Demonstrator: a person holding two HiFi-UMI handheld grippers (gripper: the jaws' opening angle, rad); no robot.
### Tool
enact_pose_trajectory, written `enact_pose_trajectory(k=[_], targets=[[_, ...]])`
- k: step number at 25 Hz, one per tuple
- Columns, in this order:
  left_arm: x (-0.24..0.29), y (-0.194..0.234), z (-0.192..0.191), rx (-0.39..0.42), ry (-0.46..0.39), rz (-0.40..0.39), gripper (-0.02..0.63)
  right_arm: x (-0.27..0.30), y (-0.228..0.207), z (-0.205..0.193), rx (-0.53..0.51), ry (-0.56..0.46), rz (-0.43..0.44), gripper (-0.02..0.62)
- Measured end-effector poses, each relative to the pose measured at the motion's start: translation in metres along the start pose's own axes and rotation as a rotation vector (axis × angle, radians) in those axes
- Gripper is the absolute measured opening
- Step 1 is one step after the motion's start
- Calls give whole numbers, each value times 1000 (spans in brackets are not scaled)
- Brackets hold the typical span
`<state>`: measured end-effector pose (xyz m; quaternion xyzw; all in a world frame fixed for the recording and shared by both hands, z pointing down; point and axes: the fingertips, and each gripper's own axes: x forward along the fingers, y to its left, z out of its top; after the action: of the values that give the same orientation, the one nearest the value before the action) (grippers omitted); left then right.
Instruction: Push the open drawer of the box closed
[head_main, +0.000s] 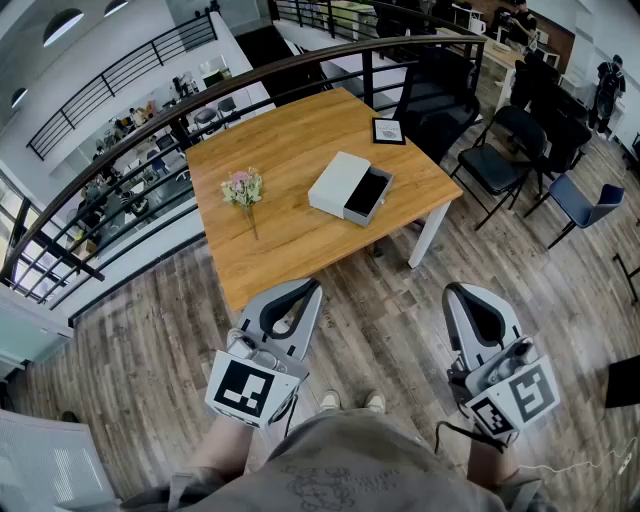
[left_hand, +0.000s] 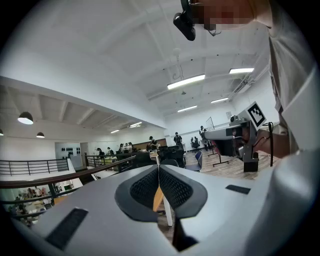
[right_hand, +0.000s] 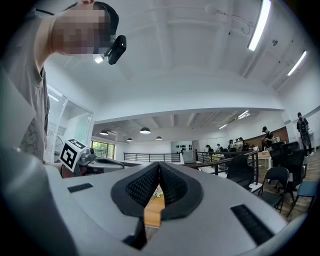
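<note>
A white box (head_main: 338, 182) lies on the wooden table (head_main: 290, 150) in the head view, and its black drawer (head_main: 368, 194) is pulled out toward the table's right edge. Both grippers hang over the floor close to the person's body, well short of the table and touching nothing. My left gripper (head_main: 309, 287) points at the table's near corner; in its own view its jaws (left_hand: 159, 168) are pressed together with nothing between them. My right gripper (head_main: 456, 291) is level with it to the right, and its jaws (right_hand: 159, 165) are likewise shut and empty.
A small bunch of flowers (head_main: 243, 188) lies left of the box, and a dark framed card (head_main: 388, 130) sits at the table's far corner. Black chairs (head_main: 500, 160) and a blue chair (head_main: 585, 205) stand to the right. A curved railing (head_main: 250, 85) runs behind the table.
</note>
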<state>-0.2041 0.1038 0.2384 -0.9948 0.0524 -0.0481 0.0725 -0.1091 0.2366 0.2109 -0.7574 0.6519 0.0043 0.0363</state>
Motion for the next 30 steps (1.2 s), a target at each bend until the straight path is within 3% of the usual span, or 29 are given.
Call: enact_pose_trajectory(k=[9, 19, 21, 23, 30], targets=[[11, -8, -2, 32, -4, 26, 21, -10, -23, -2, 56, -27, -7, 32], [32, -32, 1, 65, 16, 29, 21, -27, -47, -9, 17, -17, 5, 34], [36, -37, 1, 53, 20, 37, 21, -31, -57, -10, 27, -24, -17, 72], [37, -41, -1, 54, 23, 43, 21, -36, -65, -13, 35, -21, -31, 178], [48, -50, -16, 47, 57, 49, 21, -41, -80, -40, 43, 53, -4, 184]])
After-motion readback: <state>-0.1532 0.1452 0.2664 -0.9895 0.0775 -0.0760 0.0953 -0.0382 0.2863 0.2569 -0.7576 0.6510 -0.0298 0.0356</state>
